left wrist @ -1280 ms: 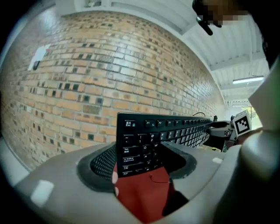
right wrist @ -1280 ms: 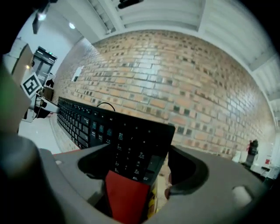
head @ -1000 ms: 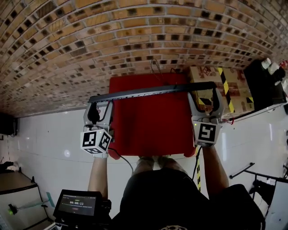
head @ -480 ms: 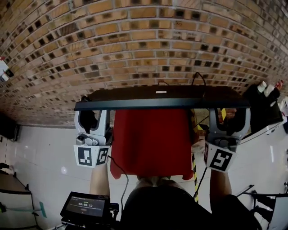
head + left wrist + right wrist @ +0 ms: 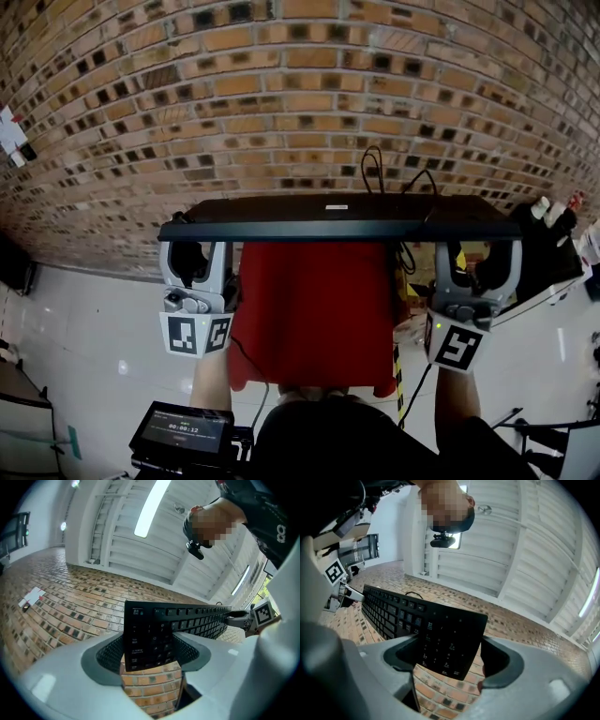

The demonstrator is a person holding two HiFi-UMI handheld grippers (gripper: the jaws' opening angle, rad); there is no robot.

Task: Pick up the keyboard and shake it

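A long black keyboard (image 5: 337,217) is held in the air above the red table (image 5: 314,309), roughly level, its back with a small white label turned to the head view. My left gripper (image 5: 194,234) is shut on its left end and my right gripper (image 5: 476,239) on its right end. In the left gripper view the keyboard (image 5: 154,634) shows its key side, clamped in the left gripper (image 5: 150,654). The right gripper view shows the keyboard (image 5: 440,639) at its number-pad end, pinched in the right gripper (image 5: 450,657). A black cable (image 5: 375,164) loops from the keyboard's far edge.
Brick paving (image 5: 281,94) lies beyond the table, white tiled floor (image 5: 84,328) to either side. A black unit (image 5: 542,248) with small bottles stands at the right. A small screen device (image 5: 183,433) sits low at the left by the person's body.
The keyboard has gone up from just over the table, slanted, to a higher, level position held wider apart, and both grippers moved with it. In the last half second it dropped slightly.
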